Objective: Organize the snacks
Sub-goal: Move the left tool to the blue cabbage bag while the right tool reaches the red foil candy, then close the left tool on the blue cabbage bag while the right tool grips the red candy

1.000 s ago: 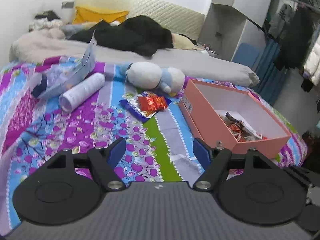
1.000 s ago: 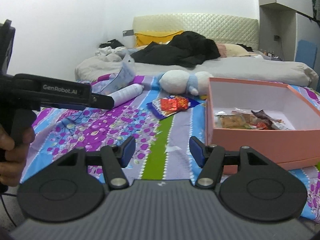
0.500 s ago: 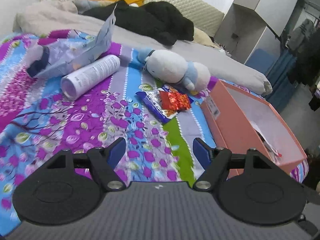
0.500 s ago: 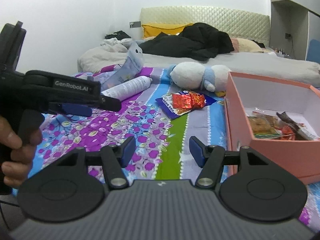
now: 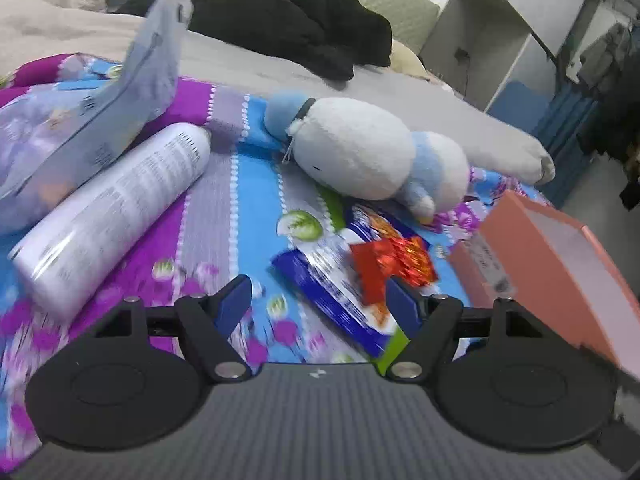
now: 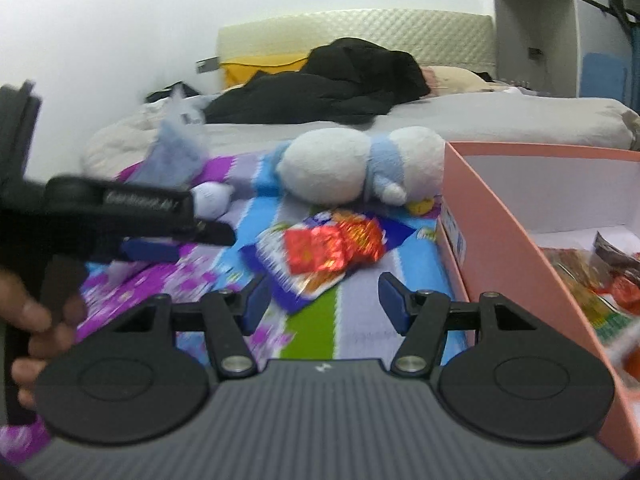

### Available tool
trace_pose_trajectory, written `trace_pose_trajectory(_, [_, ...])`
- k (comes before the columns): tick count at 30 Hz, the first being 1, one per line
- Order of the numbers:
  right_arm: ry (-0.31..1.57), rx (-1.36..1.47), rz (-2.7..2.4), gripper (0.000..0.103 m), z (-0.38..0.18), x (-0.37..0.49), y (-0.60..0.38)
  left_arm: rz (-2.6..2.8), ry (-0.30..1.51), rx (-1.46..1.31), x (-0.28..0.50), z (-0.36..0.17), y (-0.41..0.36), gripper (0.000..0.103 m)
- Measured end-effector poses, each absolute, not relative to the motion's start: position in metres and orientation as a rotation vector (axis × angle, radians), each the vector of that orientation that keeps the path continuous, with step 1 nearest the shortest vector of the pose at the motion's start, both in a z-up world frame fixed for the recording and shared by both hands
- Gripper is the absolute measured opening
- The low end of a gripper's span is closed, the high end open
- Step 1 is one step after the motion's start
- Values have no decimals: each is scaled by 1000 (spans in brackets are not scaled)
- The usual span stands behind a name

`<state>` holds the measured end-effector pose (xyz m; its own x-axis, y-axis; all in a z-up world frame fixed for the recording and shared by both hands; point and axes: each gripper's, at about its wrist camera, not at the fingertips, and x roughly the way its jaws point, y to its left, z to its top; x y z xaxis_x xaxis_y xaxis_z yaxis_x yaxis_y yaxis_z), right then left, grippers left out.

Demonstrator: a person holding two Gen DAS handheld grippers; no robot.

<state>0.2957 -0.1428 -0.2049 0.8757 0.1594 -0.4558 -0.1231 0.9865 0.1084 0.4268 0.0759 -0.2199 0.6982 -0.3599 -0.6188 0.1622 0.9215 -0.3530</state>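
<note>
Both hand-held grippers, left [image 5: 318, 304] and right [image 6: 322, 300], jaws apart and empty, have closed in on the snack packets [image 5: 360, 276] just ahead, ready for picking.

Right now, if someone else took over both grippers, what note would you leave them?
Left gripper: fingers open, holding nothing, just short of the loose snacks.
Right gripper: fingers open, holding nothing, aimed between the snacks and the box.
Loose on the bedspread: a red packet lying on a blue and white packet, in front of the plush toy.
The pink box stands to the right with several snack packets already inside.
Left to do: get the two loose packets into the box. The white tube and the pale bag look untouched; whether they are snacks is unclear.
</note>
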Motion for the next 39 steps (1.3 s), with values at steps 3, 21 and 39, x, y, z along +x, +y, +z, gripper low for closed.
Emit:
trace_pose_trajectory(3, [465, 32, 88, 62, -215, 326, -141, -277, 784, -274, 455, -239, 77, 78])
trace_pose_trajectory(21, [568, 22, 129, 60, -249, 407, -141, -451, 791, -125, 492, -265, 59, 60])
trace_pose_trajectory(39, [573, 14, 119, 39, -220, 343, -144, -413, 786, -275, 404, -237, 65, 12])
